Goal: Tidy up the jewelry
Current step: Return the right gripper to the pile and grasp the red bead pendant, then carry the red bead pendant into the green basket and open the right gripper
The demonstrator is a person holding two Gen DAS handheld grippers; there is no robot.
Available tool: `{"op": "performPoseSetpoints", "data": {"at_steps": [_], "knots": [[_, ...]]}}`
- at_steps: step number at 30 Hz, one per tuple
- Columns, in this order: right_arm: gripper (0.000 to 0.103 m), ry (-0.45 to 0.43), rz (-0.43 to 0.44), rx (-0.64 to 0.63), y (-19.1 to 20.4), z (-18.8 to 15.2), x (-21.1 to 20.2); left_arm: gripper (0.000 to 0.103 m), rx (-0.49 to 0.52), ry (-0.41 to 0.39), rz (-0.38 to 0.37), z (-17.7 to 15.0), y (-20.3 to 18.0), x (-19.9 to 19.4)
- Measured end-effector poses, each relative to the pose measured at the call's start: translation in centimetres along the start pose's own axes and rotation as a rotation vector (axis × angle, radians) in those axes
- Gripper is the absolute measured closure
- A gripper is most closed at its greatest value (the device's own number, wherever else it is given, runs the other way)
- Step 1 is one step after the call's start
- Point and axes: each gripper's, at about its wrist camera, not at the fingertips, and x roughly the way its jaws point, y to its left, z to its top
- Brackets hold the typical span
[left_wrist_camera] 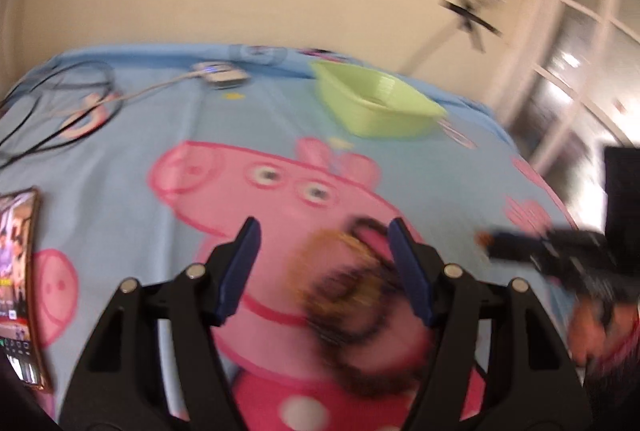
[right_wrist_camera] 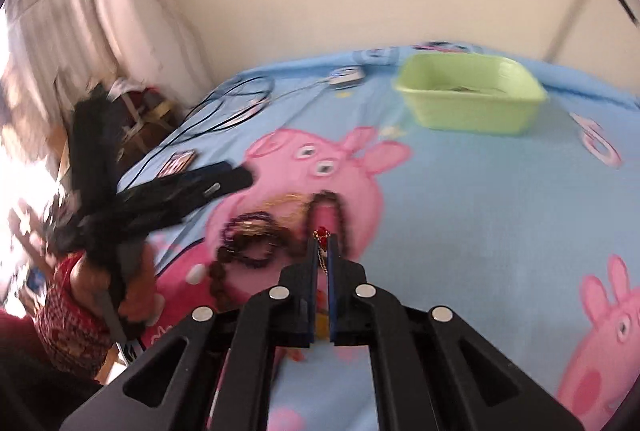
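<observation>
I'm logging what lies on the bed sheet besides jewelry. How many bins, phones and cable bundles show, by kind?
Green bin: 1
Phone: 1
Cable bundle: 1
Total: 3

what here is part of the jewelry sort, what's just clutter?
Job: pile of bead strands and bangles; red-and-gold piece pinched in right gripper; green tub; left gripper, open.
Clutter: phone; black cables; white charger.

Home bedroom: bed with cartoon pig sheet (right_wrist_camera: 460, 191), curtains (right_wrist_camera: 60, 11), ceiling fan (left_wrist_camera: 472, 7), cream walls
</observation>
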Motion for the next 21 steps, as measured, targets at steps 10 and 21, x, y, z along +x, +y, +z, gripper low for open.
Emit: {"op": "performPoseSetpoints", "data": {"at_steps": [10,21], "knots": [[0.103,0.022,-0.033,0.077,-3.3,-3.8,-0.5,0.073,0.298,0.147,-0.133,-3.5,-7.3,0.3],[0.103,0.011,0.006,0.104,-3.9,-4.3,-0.1,0.099,0.274,0.175,-0.142,-2.5,-7.1,1.8]]}}
